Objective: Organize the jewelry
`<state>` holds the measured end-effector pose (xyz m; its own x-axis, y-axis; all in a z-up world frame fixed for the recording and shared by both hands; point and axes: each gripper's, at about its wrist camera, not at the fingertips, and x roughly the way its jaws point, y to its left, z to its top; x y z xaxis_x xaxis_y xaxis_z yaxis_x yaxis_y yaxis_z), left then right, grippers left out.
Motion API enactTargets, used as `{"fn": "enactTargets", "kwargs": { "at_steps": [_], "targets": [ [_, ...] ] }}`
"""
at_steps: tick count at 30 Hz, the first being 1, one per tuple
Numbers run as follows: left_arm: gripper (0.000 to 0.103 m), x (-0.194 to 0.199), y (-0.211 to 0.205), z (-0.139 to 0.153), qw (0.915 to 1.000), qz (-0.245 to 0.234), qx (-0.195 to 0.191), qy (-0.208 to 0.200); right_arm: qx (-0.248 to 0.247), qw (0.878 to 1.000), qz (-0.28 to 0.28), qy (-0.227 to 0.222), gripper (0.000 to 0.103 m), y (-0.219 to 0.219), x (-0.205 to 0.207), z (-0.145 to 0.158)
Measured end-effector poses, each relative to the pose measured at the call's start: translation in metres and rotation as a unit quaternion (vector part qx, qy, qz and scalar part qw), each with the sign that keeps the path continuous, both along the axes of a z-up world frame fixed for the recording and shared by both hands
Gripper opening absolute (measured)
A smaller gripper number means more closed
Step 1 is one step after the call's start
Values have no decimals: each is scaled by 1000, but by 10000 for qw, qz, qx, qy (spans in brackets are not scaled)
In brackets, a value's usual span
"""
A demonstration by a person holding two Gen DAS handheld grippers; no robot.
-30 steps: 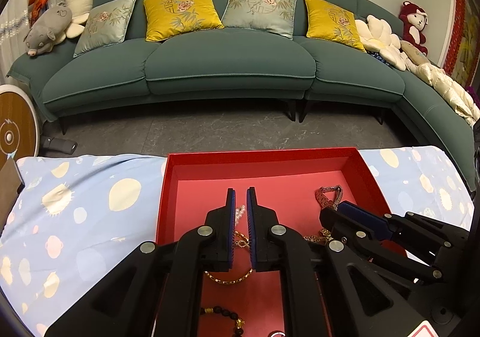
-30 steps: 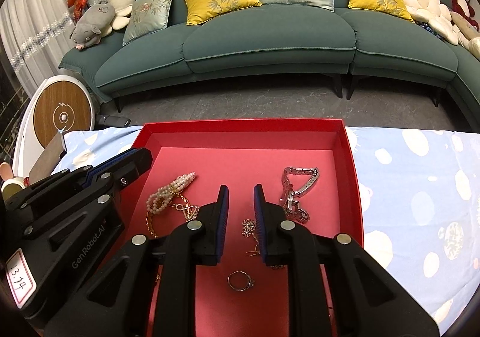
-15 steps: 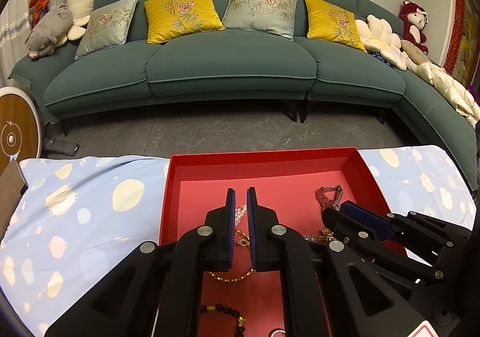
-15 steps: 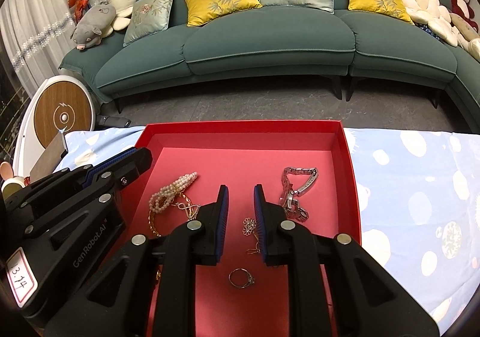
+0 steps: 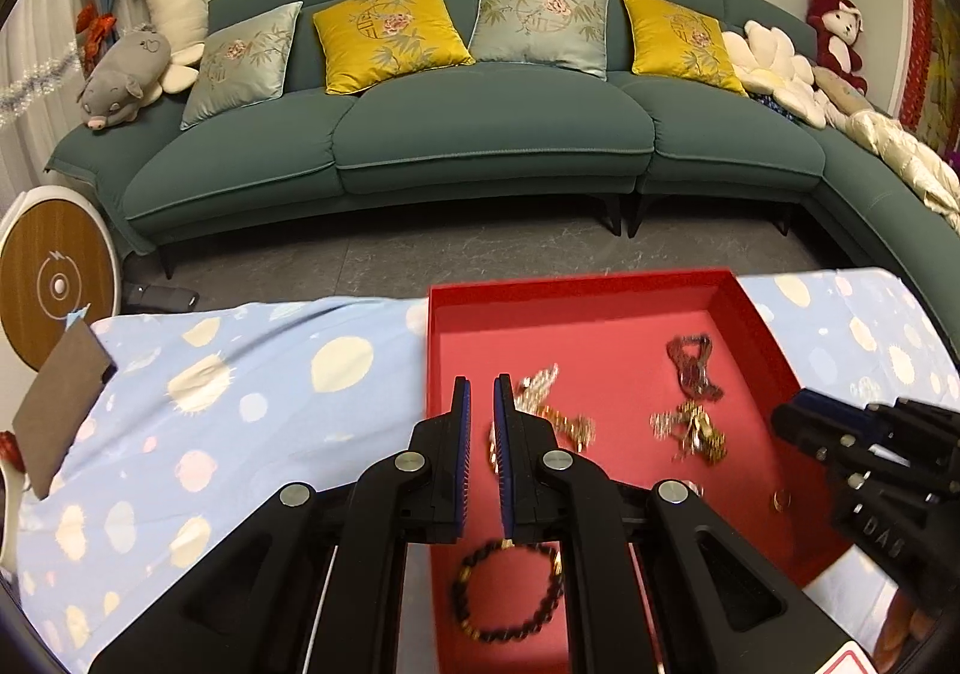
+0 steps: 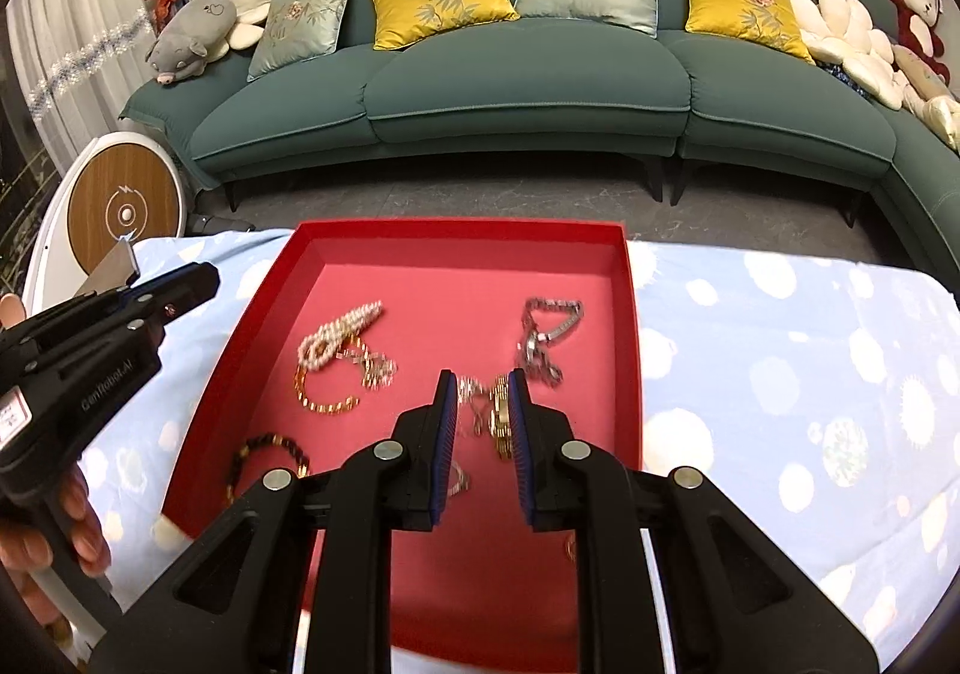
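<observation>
L gripper [image 5: 481, 401]: jaws nearly together, narrow gap, nothing between the pads. Tips sit over the left edge of the red tray [image 5: 576, 287], approx. above the pearl strand [image 5: 537, 383]. In the R wrist view, the L gripper [image 6: 198, 278] is left of the tray, over the cloth, held by a hand [image 6: 45, 542].

R gripper [image 6: 481, 395]: jaws apart, moderate gap, holding nothing. Small gold/silver pieces [image 6: 489, 410] lie on the tray floor in the gap between the pads; contact w/ pads cannot be told (motion blur). In the L wrist view, the R gripper [image 5: 792, 422] is at the tray's right wall.

Tray contents, R wrist view:
- Pearl strand [image 6: 339, 332], rear left, touching a gold chain [image 6: 327, 395].
- Silver bracelet [image 6: 549, 326], rear right, just beyond the right pad.
- Dark bead bracelet [image 6: 270, 455], front left, near the tray wall.
- Ring [image 5: 780, 500], front right, seen in L wrist view only.

Tray [image 6: 462, 230] is a shallow red box w/ pink floor, resting on a light-blue spotted cloth [image 6: 780, 374].

Background: green sofa [image 6: 528, 80] w/ yellow and grey cushions, plush toys at both ends; round wood-faced disc [image 6: 123, 212] at left.
</observation>
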<state>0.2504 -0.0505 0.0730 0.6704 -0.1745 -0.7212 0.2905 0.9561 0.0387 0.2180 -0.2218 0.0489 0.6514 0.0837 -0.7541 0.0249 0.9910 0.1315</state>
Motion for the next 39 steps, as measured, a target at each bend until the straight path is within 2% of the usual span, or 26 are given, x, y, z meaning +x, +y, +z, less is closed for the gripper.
{"fn": "enactTargets", "kwargs": {
  "at_steps": [2, 5, 12, 16, 21, 30, 35, 39],
  "targets": [
    [9, -12, 1, -4, 9998, -104, 162, 41, -65, 10000, 8, 55, 17, -1, -9, -1],
    [17, -28, 8, -16, 9992, -151, 316, 174, -111, 9997, 9, 207, 17, -5, -21, -6],
    [17, -46, 20, -40, 9982, -84, 435, 401, -222, 9983, 153, 509, 17, -5, -45, -25],
    [17, -54, 16, -48, 9974, -41, 658, 300, -262, 9978, 183, 574, 17, -1, -53, -32],
    [17, -59, 26, -60, 9965, 49, 441, 711, -131, 9986, 80, 505, 22, -5, -65, -33],
    [16, -81, 31, -60, 9964, 0, 404, 740, 27, 9969, 14, 783, 23, -5, -78, -32],
    [15, -88, 29, -61, 9963, -37, 532, 681, -331, 9963, 44, 797, 24, 5, -79, -33],
    [16, -88, 34, -56, 9967, 72, 324, 741, -191, 9970, -70, 741, 25, 4, -79, -30]
  ]
}}
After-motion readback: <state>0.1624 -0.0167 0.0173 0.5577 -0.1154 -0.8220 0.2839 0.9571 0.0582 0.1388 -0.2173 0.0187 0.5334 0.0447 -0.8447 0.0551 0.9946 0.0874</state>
